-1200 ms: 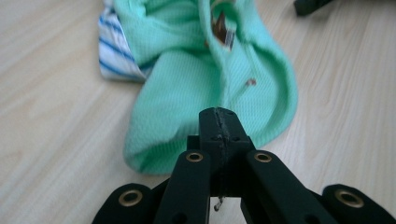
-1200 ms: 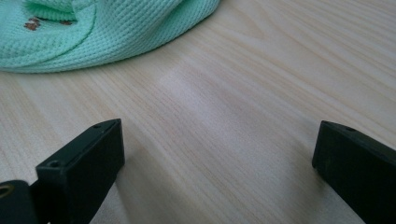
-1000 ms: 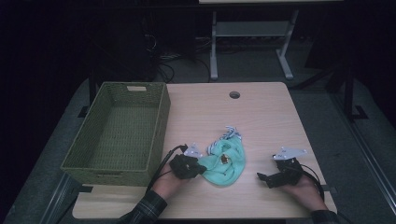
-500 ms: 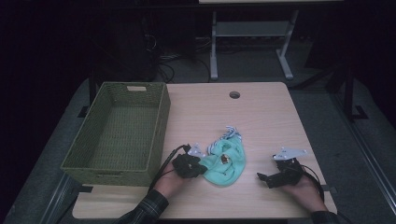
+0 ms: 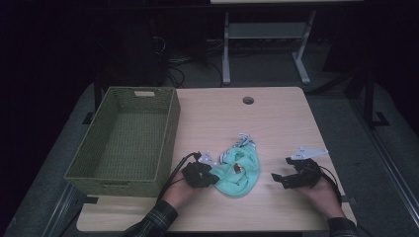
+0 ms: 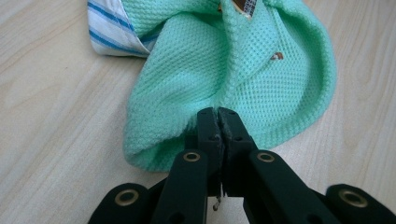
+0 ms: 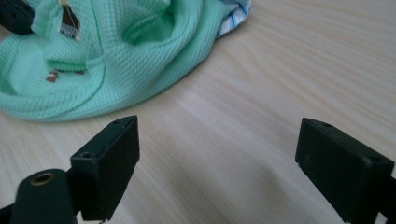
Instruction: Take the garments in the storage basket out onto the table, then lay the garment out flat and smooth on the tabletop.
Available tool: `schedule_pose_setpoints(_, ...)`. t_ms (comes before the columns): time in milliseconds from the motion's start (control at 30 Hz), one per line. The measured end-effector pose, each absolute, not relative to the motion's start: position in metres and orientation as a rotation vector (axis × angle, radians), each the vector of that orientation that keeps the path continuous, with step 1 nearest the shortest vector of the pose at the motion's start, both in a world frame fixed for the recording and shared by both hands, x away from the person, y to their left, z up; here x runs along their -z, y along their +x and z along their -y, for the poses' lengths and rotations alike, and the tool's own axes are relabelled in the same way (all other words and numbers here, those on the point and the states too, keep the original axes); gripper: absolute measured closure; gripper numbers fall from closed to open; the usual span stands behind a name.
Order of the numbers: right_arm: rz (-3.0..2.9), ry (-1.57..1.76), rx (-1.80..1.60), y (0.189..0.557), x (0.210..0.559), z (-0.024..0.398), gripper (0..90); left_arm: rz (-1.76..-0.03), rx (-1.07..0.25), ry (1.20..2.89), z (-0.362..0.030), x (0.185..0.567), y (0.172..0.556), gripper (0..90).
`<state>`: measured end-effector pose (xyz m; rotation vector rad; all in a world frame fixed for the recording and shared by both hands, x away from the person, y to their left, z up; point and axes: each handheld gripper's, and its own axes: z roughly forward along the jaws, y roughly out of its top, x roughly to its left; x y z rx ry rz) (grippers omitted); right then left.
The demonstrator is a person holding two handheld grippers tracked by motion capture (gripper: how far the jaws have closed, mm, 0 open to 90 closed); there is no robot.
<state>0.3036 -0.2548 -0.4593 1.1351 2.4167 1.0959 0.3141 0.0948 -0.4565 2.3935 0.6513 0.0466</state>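
A crumpled mint-green waffle-knit garment (image 5: 237, 173) with a blue-and-white striped lining (image 6: 109, 30) lies bunched on the light wooden table (image 5: 276, 123), near the front edge and a little left of the middle. A small brown label (image 7: 70, 21) shows among its folds. The left gripper (image 6: 217, 122) has its two black jaws pressed together on a fold at the garment's near edge, pinching the knit cloth between them; in the high view it sits at the garment's left side (image 5: 210, 174), held by a hand in a plaid sleeve (image 5: 155, 222). The right gripper (image 5: 278, 178) rests apart from the garment, to its right, with bare table between its jaws; they stand wide but have just been closing a little, with nothing between them. A woven olive-green rectangular basket (image 5: 170, 128) stands on the left part of the table.
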Motion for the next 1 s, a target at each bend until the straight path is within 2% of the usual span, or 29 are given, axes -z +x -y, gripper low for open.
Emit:
schedule_pose_setpoints(700,-2.449,0.998,-1.210,0.338,0.426,0.221,24.5,-0.649,-0.029,2.402,-0.097,0.456,0.315,87.7)
schedule_pose_setpoints(1000,-2.487,0.937,-1.258,0.356,0.413,0.207,37.7,-0.651,-0.037,2.402,-0.096,0.456,0.314,87.7)
